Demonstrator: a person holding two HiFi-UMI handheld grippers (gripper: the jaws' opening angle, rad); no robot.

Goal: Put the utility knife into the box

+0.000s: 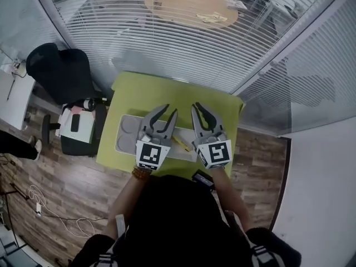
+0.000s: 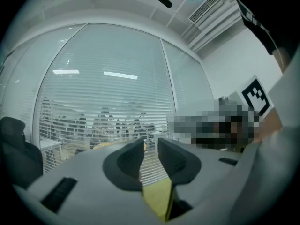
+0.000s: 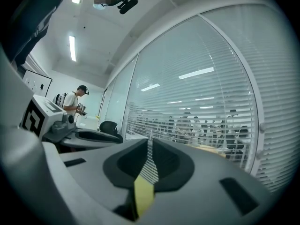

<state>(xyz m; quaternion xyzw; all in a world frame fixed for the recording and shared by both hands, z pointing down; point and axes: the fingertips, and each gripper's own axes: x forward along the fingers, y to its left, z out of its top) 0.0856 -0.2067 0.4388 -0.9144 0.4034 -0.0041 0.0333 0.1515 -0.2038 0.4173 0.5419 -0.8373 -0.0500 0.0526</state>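
Markers: each hand-held gripper carries a cube with a black-and-white square pattern, the left cube [image 1: 153, 154] and the right cube [image 1: 217, 153]; these are patterns only, with no words.
Box: a grey box [image 1: 129, 121] lies across the middle of the green surface [image 1: 167, 90]. Two round recesses show at its left end, and the rest is largely covered by the hand-held grippers.
Utility knife: a yellow utility knife [image 1: 181, 143] lies at the right part of the box, between the two cubes and partly hidden. Whether it sits down inside a compartment cannot be told.
Left hand-held gripper [image 1: 165, 113]: it is held level over the box. Its jaws are moderately apart with nothing between the pads [image 2: 131, 161], and green surface shows through the gap.
Right hand-held gripper [image 1: 198, 107]: it is held level just right of the left one. Its jaws are narrowed to a thin slit and hold nothing.
Left of the surface: a black chair [image 1: 55, 71] stands on the wooden floor [image 1: 67, 188].
Far side: a round wooden table [image 1: 189, 4] is behind the slatted blinds [image 1: 183, 49].
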